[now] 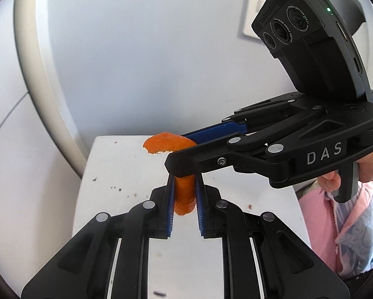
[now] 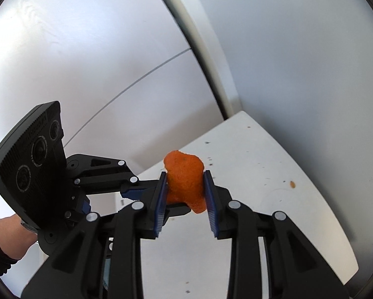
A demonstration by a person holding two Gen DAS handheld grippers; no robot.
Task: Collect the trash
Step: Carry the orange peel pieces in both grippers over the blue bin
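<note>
Left gripper (image 1: 184,196) jaws are pinching an orange peel (image 1: 184,199) at lower centre, above the white bench (image 1: 116,164). Right gripper (image 2: 185,194) jaws are clamping a second peel (image 2: 185,182) mid-frame. Both holds are shallow; jostling between the 2 crossing grippers is risking a drop.

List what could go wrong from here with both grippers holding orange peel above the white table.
1. The curled orange peel strip sits between the left gripper fingers by a narrow part only; it may slip out.
2. The right gripper pinches the crumpled orange peel chunk right beside the left one, so the fingers may collide.
3. Dark crumbs remain on the white table.
</note>
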